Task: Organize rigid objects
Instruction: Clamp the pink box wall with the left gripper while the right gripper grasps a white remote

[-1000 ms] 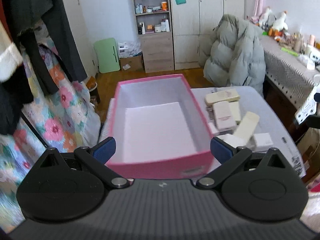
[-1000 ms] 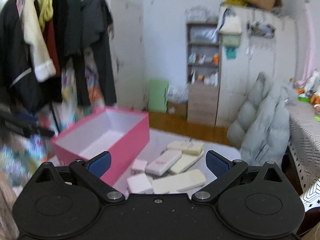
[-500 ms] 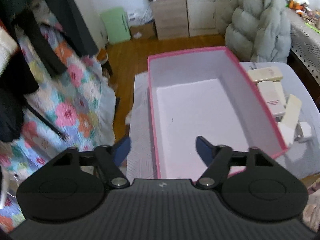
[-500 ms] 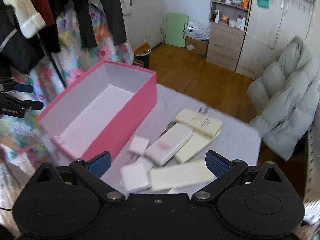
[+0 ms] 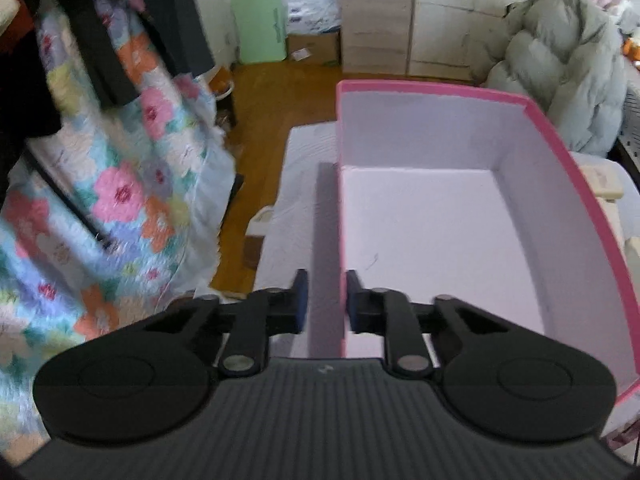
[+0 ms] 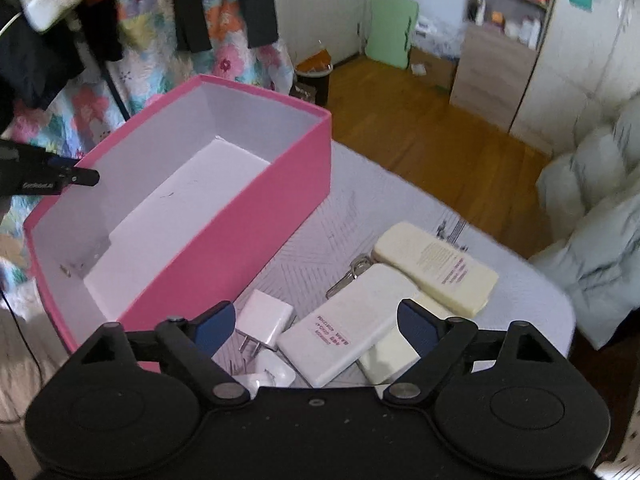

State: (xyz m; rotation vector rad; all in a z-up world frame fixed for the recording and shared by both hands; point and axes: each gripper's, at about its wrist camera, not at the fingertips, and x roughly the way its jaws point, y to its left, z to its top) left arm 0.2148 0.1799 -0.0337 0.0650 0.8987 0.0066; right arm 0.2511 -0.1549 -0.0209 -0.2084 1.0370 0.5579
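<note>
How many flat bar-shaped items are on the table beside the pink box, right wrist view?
3. A cream bar lies farthest right, a white bar with red print in the middle, and a second cream bar mostly under the white one. More may be hidden nearer the camera.

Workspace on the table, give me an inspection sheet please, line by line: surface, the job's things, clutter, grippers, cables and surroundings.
Surface: table under a pale grey patterned cover.
Job's things: pink box open and empty; beside it a white charger plug, a white slab with red print and a cream remote, overlapping in a pile.
Clutter: small metal keys by the pile.
Grippers: left gripper has just been closing and grips the box's left wall; right gripper open above the pile, holding nothing, its jaws just starting to narrow.
Cables: thin dark cable at the left edge.
Surroundings: hanging clothes, floral quilt, grey puffer jacket, wooden shelf unit.
</note>
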